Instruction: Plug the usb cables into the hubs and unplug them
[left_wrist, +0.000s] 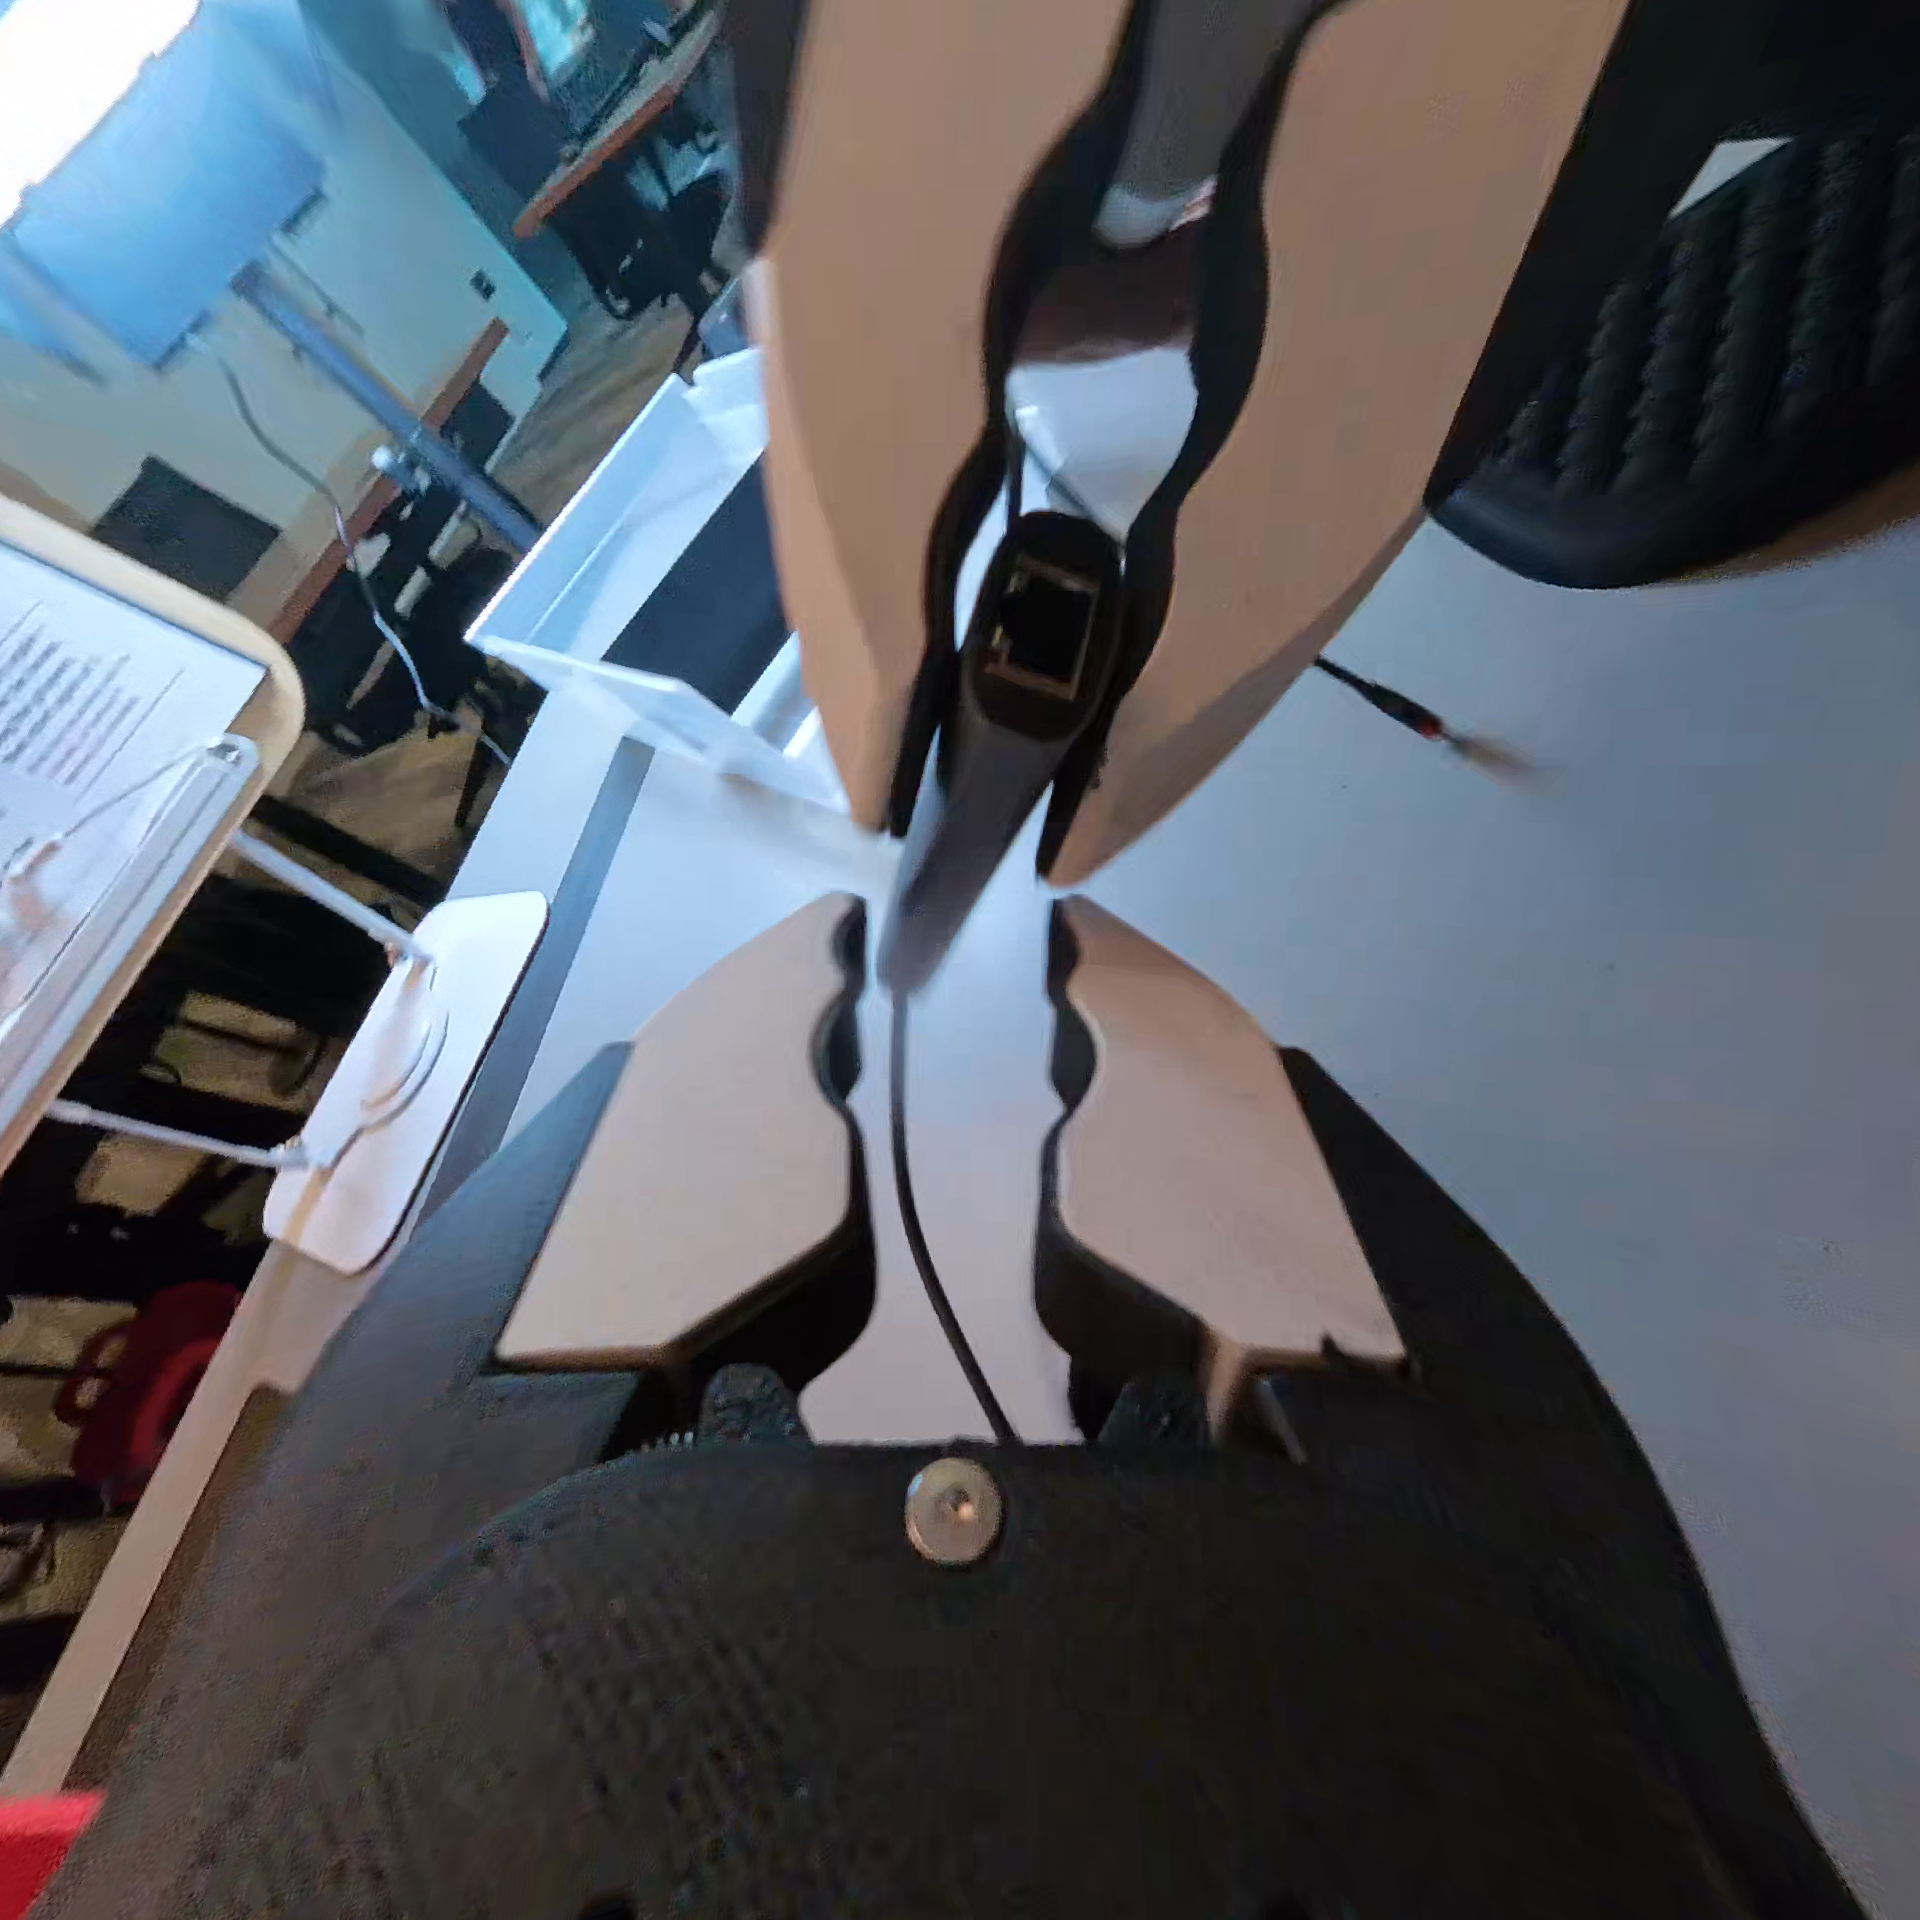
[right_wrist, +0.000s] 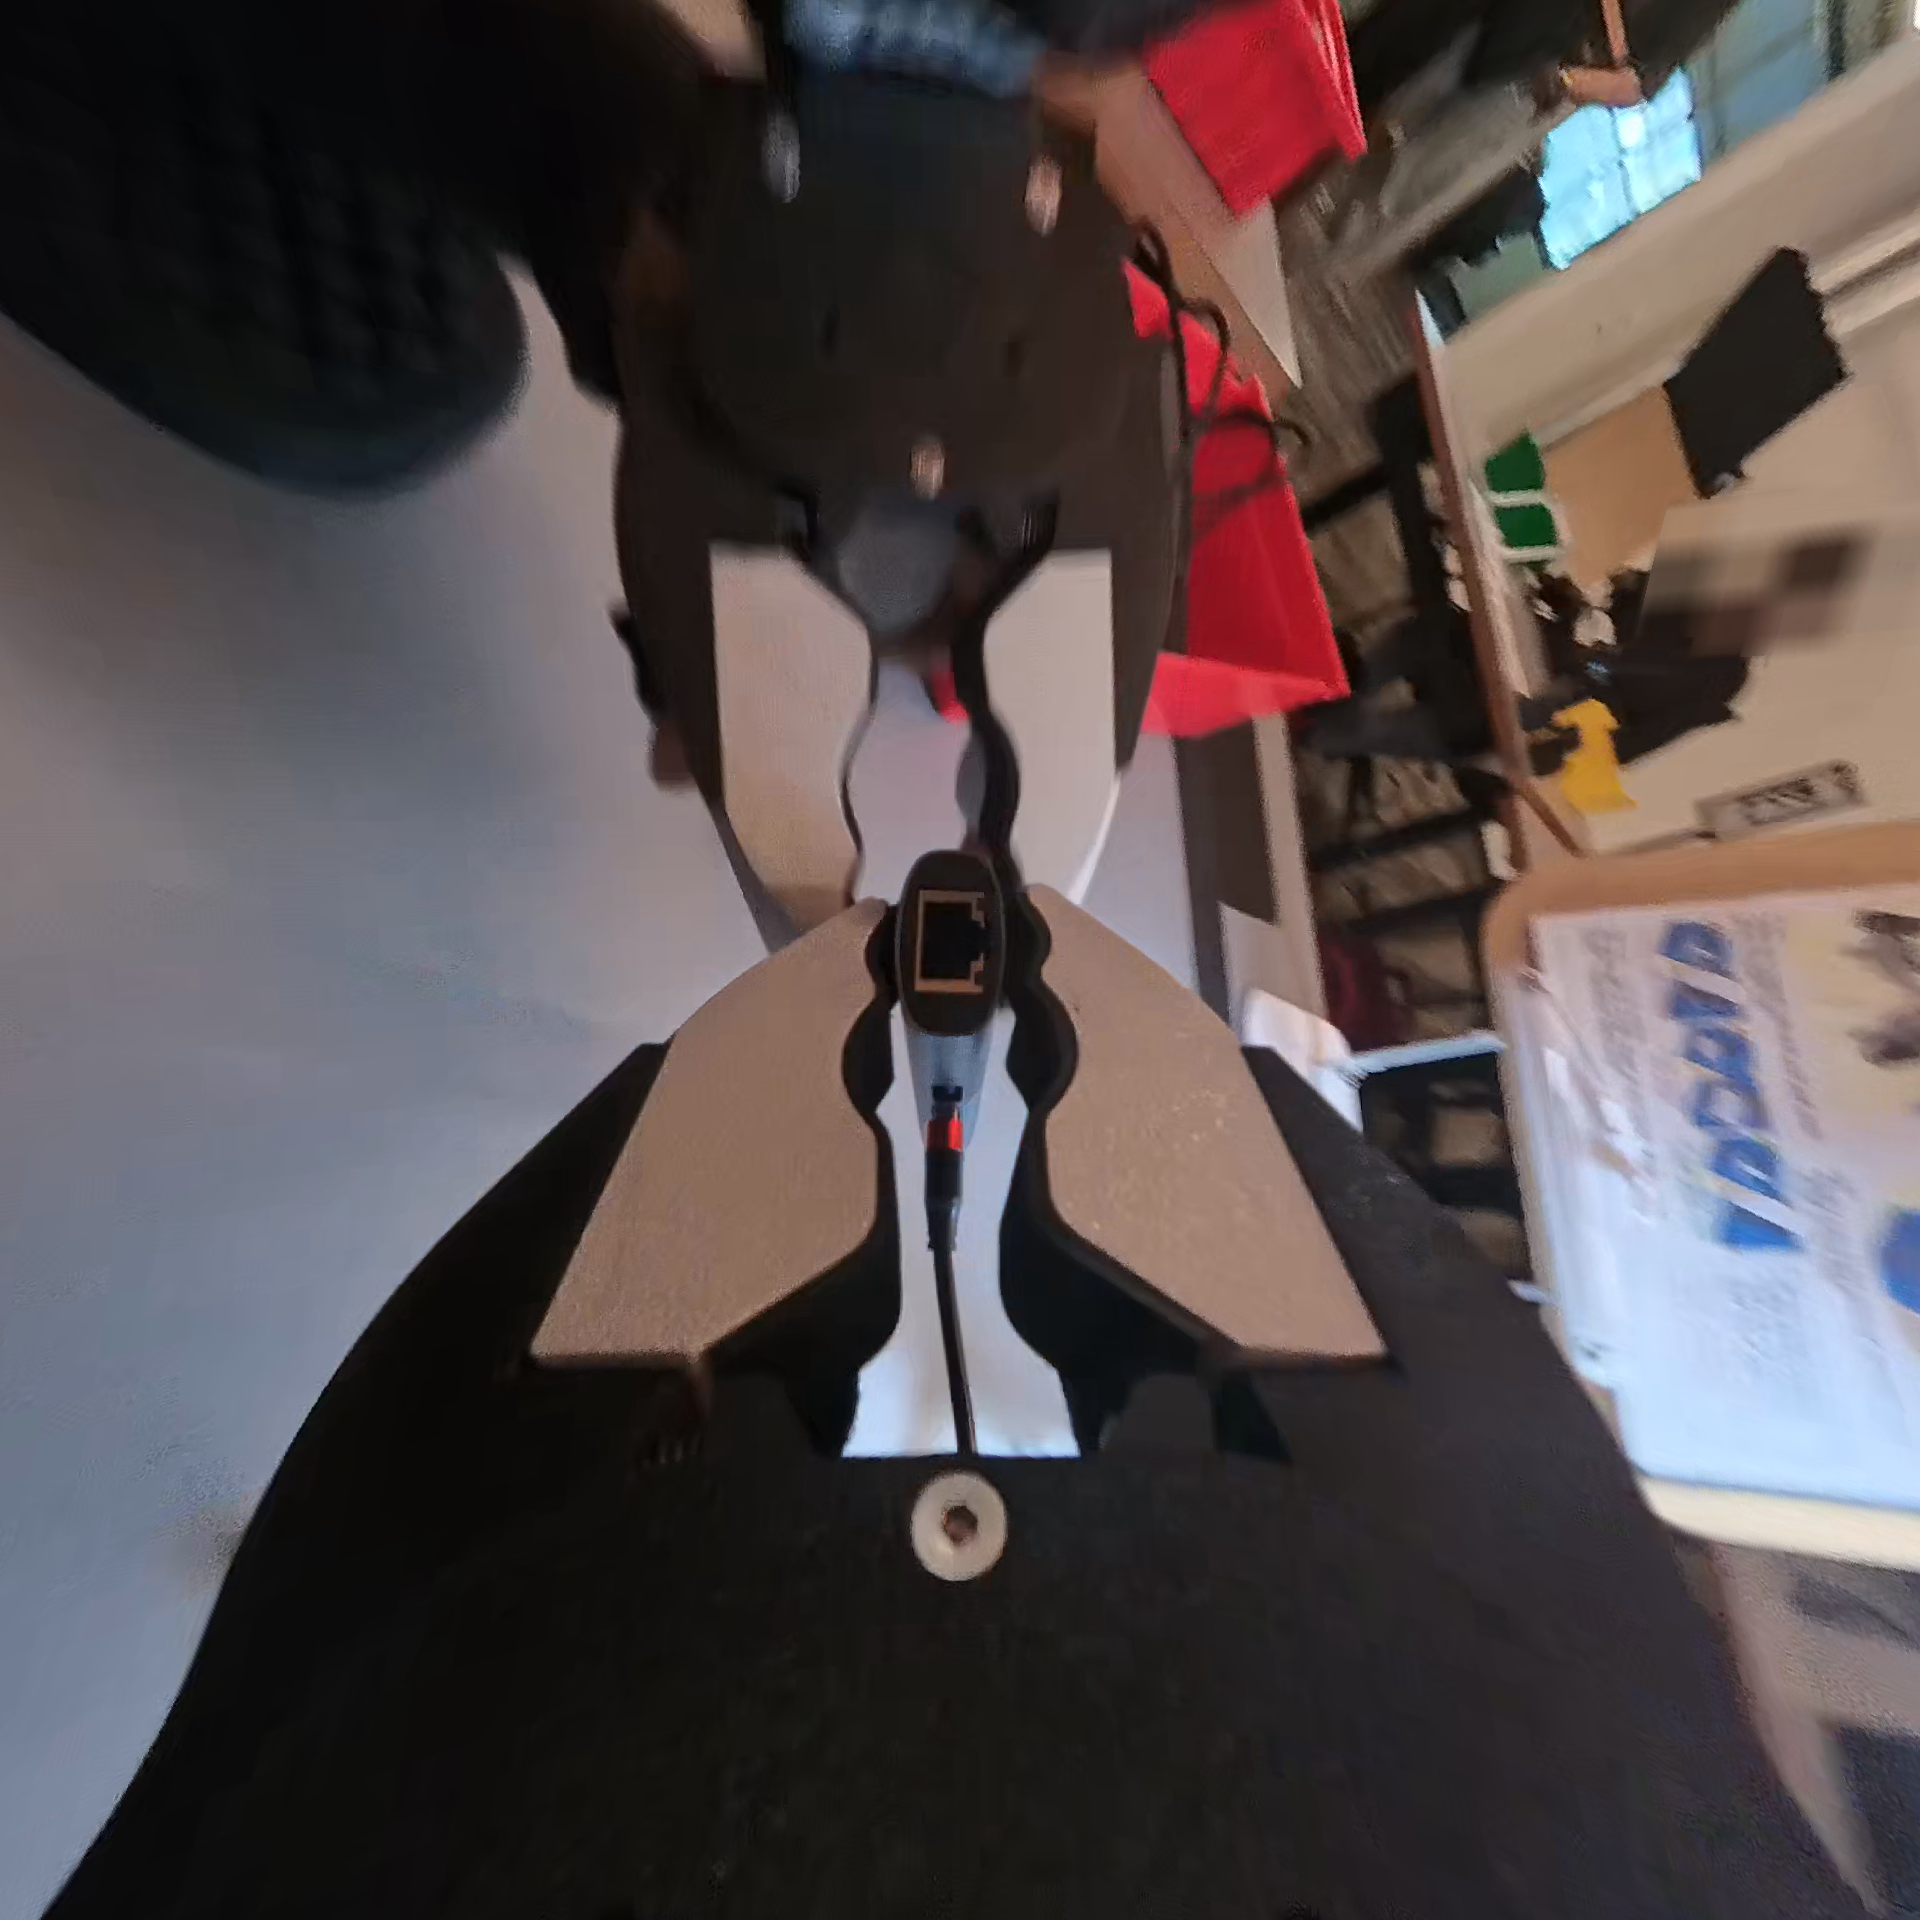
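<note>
Slippage threatens the slim dark-grey metal hub (right_wrist: 951, 961), pinched at twelve o'clock by the right gripper (right_wrist: 956, 935) while the left gripper (left_wrist: 961, 914), fingers spread, surrounds its thin black cable (left_wrist: 914, 1195).

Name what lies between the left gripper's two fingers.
A thin black cable runs down the open gap from the lower end of the hub, with white table behind it. The left wrist view shows this.

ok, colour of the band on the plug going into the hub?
Red-orange band on a black plug, seated in the grey hub. Clearest in the right wrist view.
</note>
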